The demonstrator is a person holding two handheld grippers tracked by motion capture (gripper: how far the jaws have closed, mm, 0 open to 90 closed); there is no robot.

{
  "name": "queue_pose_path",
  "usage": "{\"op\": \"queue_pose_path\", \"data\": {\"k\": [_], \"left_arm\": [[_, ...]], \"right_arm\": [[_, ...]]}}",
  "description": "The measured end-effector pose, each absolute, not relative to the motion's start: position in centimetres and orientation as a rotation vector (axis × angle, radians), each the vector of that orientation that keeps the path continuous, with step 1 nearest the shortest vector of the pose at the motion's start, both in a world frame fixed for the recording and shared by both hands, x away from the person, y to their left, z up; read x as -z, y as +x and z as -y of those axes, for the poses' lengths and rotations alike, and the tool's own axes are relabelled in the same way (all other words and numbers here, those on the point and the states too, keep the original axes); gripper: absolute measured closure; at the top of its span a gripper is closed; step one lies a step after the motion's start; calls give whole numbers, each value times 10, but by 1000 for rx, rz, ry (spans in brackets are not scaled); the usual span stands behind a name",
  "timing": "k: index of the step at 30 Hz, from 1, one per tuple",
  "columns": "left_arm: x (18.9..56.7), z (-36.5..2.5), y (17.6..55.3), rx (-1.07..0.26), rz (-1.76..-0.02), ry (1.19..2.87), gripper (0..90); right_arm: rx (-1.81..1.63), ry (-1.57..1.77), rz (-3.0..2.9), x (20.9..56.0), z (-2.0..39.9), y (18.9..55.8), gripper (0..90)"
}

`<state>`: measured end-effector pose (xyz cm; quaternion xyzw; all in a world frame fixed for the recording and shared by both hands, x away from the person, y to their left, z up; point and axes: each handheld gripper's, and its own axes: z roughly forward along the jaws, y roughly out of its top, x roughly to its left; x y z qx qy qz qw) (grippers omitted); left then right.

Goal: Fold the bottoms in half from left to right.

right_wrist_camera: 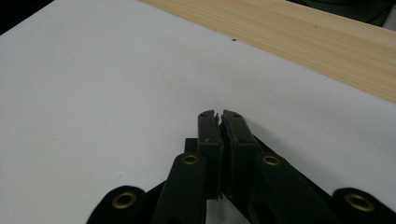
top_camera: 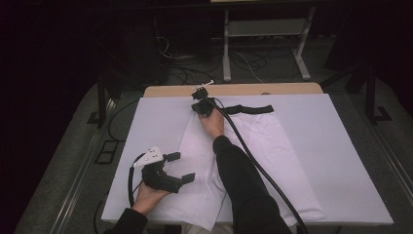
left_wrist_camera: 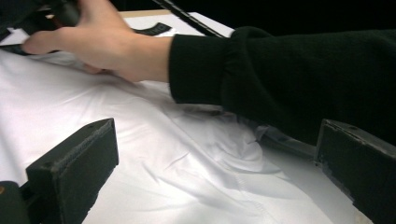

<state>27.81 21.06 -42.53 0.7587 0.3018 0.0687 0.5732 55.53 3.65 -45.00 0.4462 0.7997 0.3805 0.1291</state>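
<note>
A white garment (top_camera: 253,146) with a black waistband (top_camera: 251,108) lies flat on the white-covered table (top_camera: 341,161). My right gripper (top_camera: 200,97) is at the waistband's left end, near the table's far edge. In the right gripper view its jaws (right_wrist_camera: 219,115) are pressed together, with a thin sliver of white cloth between the pads. My left gripper (top_camera: 181,167) stands open over the garment's near left part. In the left gripper view its jaws (left_wrist_camera: 219,140) are wide apart above wrinkled white cloth (left_wrist_camera: 187,172), with nothing between them.
The person's black-sleeved right forearm (top_camera: 238,180) reaches across the garment, close in front of the left gripper (left_wrist_camera: 280,74). A thick black cable (top_camera: 258,165) trails back over the cloth. A bare wooden strip (top_camera: 243,89) edges the table's far side (right_wrist_camera: 303,42). Metal frame legs (top_camera: 226,48) stand beyond.
</note>
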Motion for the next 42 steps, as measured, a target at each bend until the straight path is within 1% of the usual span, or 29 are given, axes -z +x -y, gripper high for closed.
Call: {"op": "queue_pose_path", "data": {"k": [3,7,14,24,34,42], "left_arm": [[424,-218,278,-171,-754,1773,0],[422,-222,278,-153,-798,1771,0],[418,-226,276,-102,-899,1904,0],[422,-247,268,-60,-1013,1948,0],[418,-263,258,15,-1033,1988,0],[423,-272,250,41,-1057,1979,0]], "right_arm": [[-1143,1303,-2308,445,-33,551,856],[-1195,1300,-2290,443,-28,545,858],[-1243,1268,-2282,436,-19,535,858],[-1241,1231,-2286,431,-19,529,858],[-1248,1249,-2271,430,-15,530,858],[-1236,1239,-2270,428,-12,530,858]]}}
